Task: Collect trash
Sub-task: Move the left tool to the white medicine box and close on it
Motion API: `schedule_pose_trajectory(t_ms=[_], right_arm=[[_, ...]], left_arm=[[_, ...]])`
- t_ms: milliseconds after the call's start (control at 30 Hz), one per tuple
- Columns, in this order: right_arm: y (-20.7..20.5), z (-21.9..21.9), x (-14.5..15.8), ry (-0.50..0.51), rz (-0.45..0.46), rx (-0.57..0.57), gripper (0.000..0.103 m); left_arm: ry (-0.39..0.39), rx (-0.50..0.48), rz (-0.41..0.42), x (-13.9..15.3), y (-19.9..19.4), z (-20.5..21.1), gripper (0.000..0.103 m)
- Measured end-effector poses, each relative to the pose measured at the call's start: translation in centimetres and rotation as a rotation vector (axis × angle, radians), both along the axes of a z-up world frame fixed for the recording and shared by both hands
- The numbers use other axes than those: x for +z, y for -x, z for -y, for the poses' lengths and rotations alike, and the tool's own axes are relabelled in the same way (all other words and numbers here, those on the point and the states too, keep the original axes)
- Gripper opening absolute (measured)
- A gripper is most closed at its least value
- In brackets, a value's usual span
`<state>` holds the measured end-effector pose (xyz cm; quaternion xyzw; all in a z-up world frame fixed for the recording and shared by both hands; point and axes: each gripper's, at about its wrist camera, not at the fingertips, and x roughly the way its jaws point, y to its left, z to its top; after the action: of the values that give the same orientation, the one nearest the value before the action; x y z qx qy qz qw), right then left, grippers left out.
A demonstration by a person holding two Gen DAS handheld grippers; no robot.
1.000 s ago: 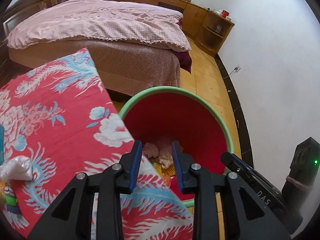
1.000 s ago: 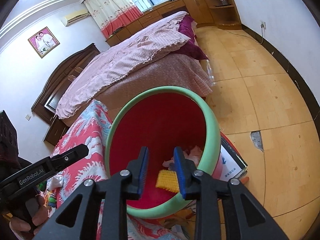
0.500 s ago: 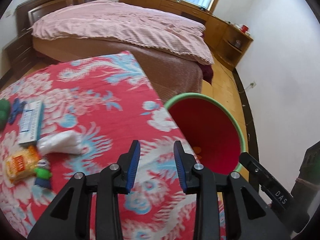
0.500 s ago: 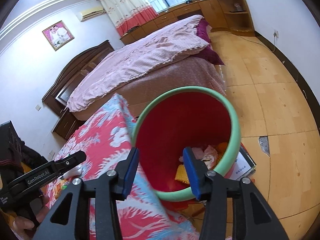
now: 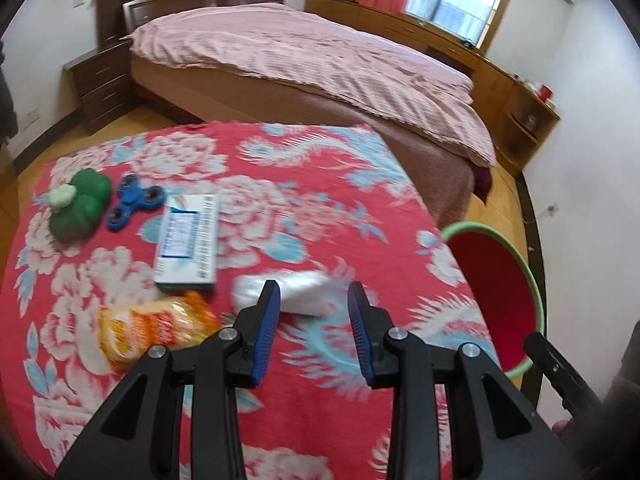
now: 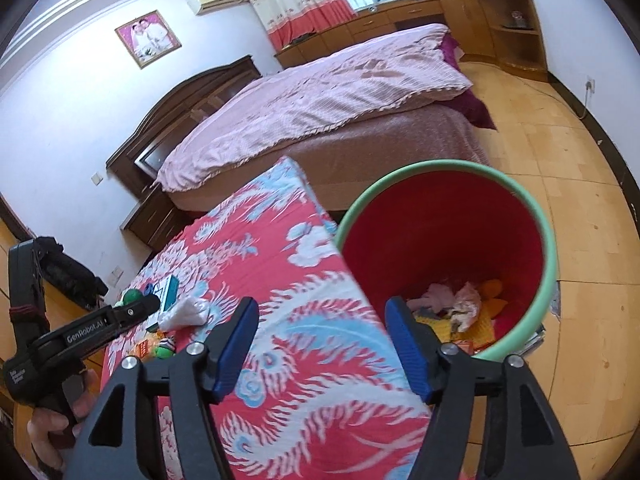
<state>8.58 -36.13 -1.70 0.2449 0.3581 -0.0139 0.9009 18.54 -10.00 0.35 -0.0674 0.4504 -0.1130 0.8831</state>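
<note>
A crumpled white tissue [image 5: 298, 292] lies on the red floral tablecloth [image 5: 280, 208], just beyond my open, empty left gripper [image 5: 314, 304]. An orange snack wrapper [image 5: 152, 326] lies to its left. The red bin with a green rim [image 5: 500, 288] stands off the table's right edge. In the right wrist view the bin [image 6: 452, 240] holds crumpled tissues and yellow wrappers [image 6: 460, 304]. My right gripper [image 6: 324, 320] is wide open and empty above the table edge beside the bin. The tissue [image 6: 188, 312] and the left gripper [image 6: 136, 310] show far left.
A white and blue box [image 5: 188, 240], a blue fidget spinner [image 5: 134, 206] and a green toy [image 5: 78, 208] lie on the table's left part. A bed with a pink cover [image 5: 320, 64] stands behind. Wooden floor [image 6: 580, 200] surrounds the bin.
My left gripper has swung left from over the bin to over the table, facing the tissue. My right gripper has opened wider and drawn back from the bin.
</note>
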Motion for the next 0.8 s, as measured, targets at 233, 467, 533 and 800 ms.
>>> schedule_pose_trajectory(t_ms=[233, 467, 533, 800], right_arm=[[-2.2, -2.3, -0.8, 0.012, -0.033, 0.047, 0.074], [-4.1, -3.1, -1.9, 0.016, -0.067, 0.066, 0.075], [-4.5, -3.1, -2.1, 0.014, -0.074, 0.07, 0.075], [-5.4, -3.4, -3.1, 0.008, -0.099, 0.083, 0.075]], left_arm=[[-0.022, 0.083, -0.043, -1.6, -3.1, -3.6, 0.036], [-0.078, 0.137, -0.107, -3.8, -6.0, -5.5, 0.047], [-0.097, 0.151, -0.098, -4.0, -6.5, -5.6, 0.051], [-0.132, 0.169, -0.146, -5.4, -8.1, -5.8, 0.061]])
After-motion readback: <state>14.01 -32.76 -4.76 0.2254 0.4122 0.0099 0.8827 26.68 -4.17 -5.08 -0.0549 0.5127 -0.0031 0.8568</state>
